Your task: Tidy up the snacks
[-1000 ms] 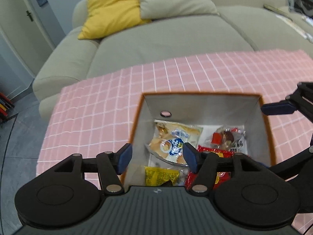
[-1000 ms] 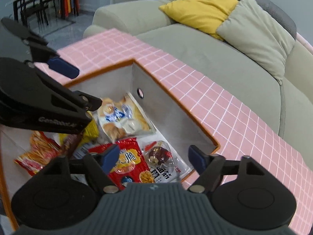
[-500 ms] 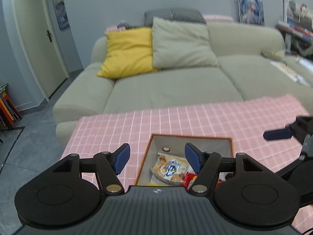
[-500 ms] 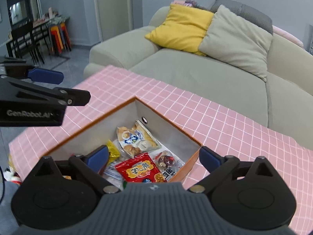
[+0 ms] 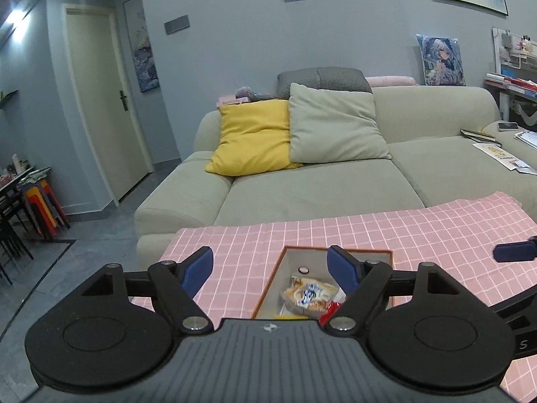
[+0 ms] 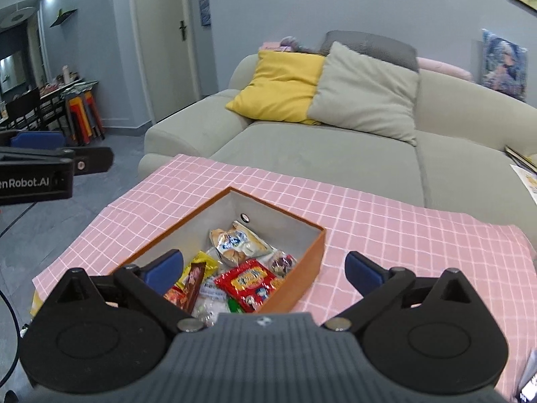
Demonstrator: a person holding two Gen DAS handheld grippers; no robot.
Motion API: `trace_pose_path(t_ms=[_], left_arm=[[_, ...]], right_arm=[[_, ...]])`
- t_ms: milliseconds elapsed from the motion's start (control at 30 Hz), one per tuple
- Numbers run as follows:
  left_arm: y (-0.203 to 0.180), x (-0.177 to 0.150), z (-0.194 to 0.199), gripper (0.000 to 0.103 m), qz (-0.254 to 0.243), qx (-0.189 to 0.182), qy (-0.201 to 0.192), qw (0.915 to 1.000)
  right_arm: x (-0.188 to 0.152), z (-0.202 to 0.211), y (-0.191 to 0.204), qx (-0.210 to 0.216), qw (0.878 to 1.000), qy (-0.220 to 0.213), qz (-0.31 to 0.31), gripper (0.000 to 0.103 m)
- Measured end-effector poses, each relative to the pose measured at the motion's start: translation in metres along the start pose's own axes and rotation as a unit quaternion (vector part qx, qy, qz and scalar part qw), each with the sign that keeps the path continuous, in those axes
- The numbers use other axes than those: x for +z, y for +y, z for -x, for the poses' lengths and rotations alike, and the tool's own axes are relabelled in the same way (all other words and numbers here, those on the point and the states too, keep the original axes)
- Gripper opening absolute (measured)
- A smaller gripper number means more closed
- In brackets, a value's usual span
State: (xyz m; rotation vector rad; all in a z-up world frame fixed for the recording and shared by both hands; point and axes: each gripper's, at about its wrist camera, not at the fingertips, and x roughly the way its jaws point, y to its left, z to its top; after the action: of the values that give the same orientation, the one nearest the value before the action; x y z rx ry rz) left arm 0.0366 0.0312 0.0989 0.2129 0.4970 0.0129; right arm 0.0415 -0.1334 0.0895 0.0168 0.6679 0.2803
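An orange box (image 6: 302,268) with a grey inside stands on the pink checked tablecloth (image 6: 386,235). It holds several snack packets: a bread pack (image 6: 236,243), a red packet (image 6: 250,282), a yellow packet (image 6: 204,263) and a brown bar (image 6: 194,282). The box also shows in the left wrist view (image 5: 268,288), with the bread pack (image 5: 307,297) inside. My left gripper (image 5: 272,270) is open and empty, raised above the box's near side. My right gripper (image 6: 265,268) is open and empty, raised above the box.
A beige sofa (image 5: 319,194) with a yellow cushion (image 5: 251,134) and a grey cushion (image 5: 332,127) stands behind the table. Books and papers (image 5: 496,147) lie on its right side. Stacked stools (image 6: 82,117) and a door (image 5: 107,107) are at the left.
Both grippers have lifted up and back from the box, so the box looks smaller and the room shows. Both stay open and empty. The right jaws have spread wider.
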Motion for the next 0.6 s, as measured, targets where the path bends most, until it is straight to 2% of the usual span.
trace_pose_path(t_ms=[267, 600], left_arm=[[-0.004, -0.035, 0.015, 0.093, 0.058, -0.024, 0.023, 0.9977], [-0.013, -0.072, -0.008, 0.093, 0.06, -0.024, 0.099, 0.993]], right_arm=[[-0.043, 0.028, 0.001, -0.028, 0.999, -0.009, -0.016, 0.099], [-0.074, 0.008, 0.002, -0.043, 0.999, 0.022, -0.007, 0.099]])
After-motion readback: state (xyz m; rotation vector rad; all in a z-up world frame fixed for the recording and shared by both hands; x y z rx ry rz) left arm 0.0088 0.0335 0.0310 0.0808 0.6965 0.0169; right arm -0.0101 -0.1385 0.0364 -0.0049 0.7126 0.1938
